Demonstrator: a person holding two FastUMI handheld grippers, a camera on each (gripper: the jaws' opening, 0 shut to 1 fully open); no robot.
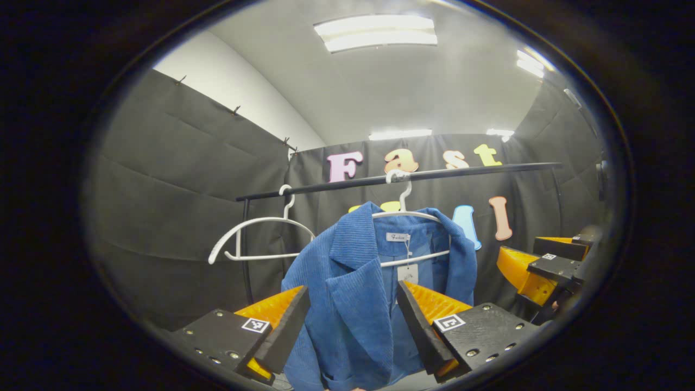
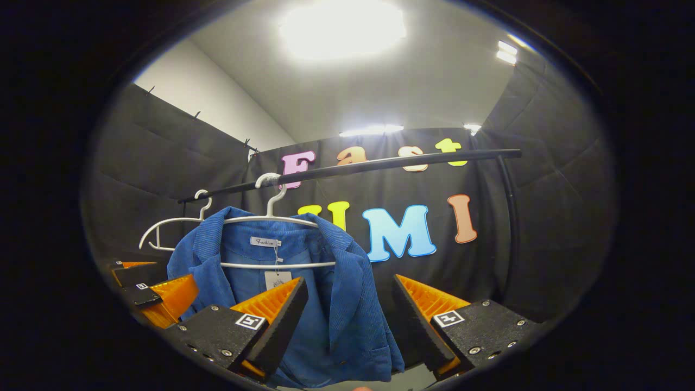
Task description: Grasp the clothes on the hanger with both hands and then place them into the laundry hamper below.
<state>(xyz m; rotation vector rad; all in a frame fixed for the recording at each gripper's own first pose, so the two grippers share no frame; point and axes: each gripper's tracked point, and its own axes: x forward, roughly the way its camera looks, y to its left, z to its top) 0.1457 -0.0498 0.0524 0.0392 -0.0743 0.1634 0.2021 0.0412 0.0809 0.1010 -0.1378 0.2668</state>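
A blue corduroy jacket [image 1: 355,288] hangs on a white hanger [image 1: 404,214] from a black rail [image 1: 402,178]. My left gripper [image 1: 353,320] stands open just in front of the jacket's left lapel, fingers apart on either side of it, not pressing. In the right gripper view the same jacket [image 2: 331,309] hangs at centre left on its hanger [image 2: 271,217]. My right gripper [image 2: 347,315] is open before the jacket's right front panel. The right gripper [image 1: 543,266] also appears at the right edge of the left gripper view, and the left gripper [image 2: 149,296] at the left edge of the right gripper view.
An empty white hanger [image 1: 255,239] hangs on the rail to the left of the jacket, also seen as the bare hanger [image 2: 174,228] in the right gripper view. The rail's upright post [image 2: 507,217] stands at the right. Black cloth walls close in behind.
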